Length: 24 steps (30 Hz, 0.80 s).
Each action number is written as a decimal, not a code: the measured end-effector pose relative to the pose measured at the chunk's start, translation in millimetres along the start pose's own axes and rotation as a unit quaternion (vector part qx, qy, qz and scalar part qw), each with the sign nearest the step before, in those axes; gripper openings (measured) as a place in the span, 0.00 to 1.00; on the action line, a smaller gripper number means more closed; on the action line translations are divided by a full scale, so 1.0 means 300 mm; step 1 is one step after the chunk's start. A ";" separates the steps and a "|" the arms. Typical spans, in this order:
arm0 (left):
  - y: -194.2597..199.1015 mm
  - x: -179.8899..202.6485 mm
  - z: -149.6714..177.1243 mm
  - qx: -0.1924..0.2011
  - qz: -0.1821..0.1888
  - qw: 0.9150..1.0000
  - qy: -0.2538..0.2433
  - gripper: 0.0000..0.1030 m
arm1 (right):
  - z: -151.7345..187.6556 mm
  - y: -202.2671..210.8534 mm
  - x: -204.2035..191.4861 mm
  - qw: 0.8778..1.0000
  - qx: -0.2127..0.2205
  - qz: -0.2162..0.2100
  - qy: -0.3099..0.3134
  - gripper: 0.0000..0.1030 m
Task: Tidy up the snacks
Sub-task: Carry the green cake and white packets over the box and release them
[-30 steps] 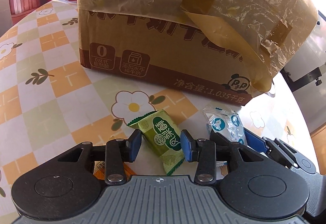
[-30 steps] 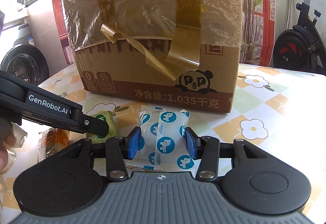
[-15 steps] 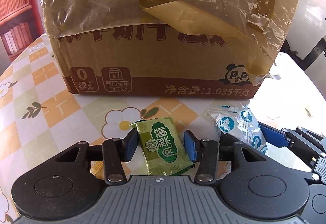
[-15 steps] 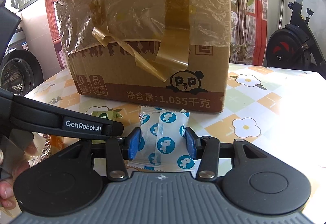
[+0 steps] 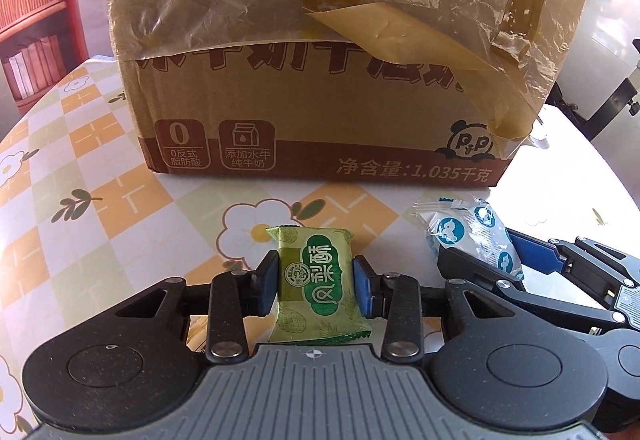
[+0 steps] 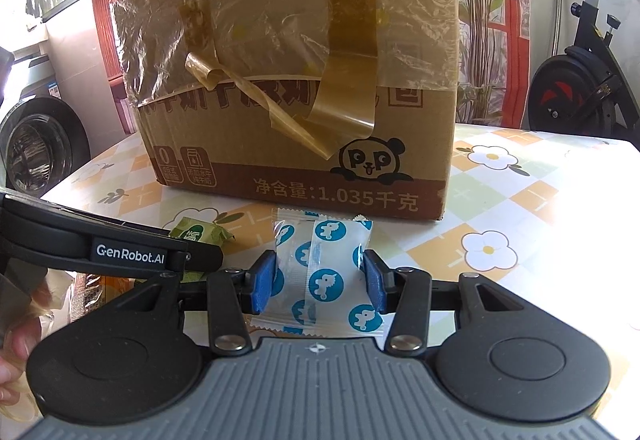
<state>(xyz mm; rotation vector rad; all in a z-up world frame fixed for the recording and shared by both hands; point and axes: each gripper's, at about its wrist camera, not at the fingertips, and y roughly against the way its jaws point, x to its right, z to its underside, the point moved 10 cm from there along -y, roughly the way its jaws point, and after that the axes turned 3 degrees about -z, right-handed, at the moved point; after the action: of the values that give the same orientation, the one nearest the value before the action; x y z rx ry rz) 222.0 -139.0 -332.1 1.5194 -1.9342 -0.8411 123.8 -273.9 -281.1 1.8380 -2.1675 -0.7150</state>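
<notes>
Left hand-held gripper [image 5: 315,282] closing on green snack packet [image 5: 316,288], pads touching; right hand-held gripper [image 6: 320,282] clamps white-blue packet [image 6: 326,276] on desk [image 6: 520,208]

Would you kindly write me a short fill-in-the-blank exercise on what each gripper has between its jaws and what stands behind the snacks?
1. The left gripper, jaws closing, has a ____ packet between them.
2. The right gripper grips a white packet with ____ dots.
3. Behind both packets stands a cardboard ____.
4. The animal printed on it is a ____.

Missing words: green; blue; box; panda
</notes>
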 end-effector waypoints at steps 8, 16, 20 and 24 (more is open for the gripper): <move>-0.002 -0.018 0.007 0.002 0.005 1.000 0.006 0.39 | 0.000 0.000 -0.002 1.000 0.001 -0.004 -0.001 0.47; 0.031 -0.049 0.007 -0.004 -0.002 1.000 0.018 0.39 | -0.002 -0.001 -0.002 1.000 0.001 -0.006 -0.003 0.47; 0.078 -0.059 0.000 0.013 0.000 1.000 0.017 0.39 | -0.002 -0.002 -0.003 1.000 0.002 -0.009 -0.004 0.47; 0.132 -0.053 -0.004 0.031 0.008 0.999 0.011 0.39 | -0.003 -0.001 -0.004 1.000 0.003 -0.013 -0.005 0.47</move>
<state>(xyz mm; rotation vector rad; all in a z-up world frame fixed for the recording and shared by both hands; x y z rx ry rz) 201.1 -117.0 -302.3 1.5410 -1.9703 -0.7602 124.7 -272.9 -280.4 1.8727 -2.1577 -0.7256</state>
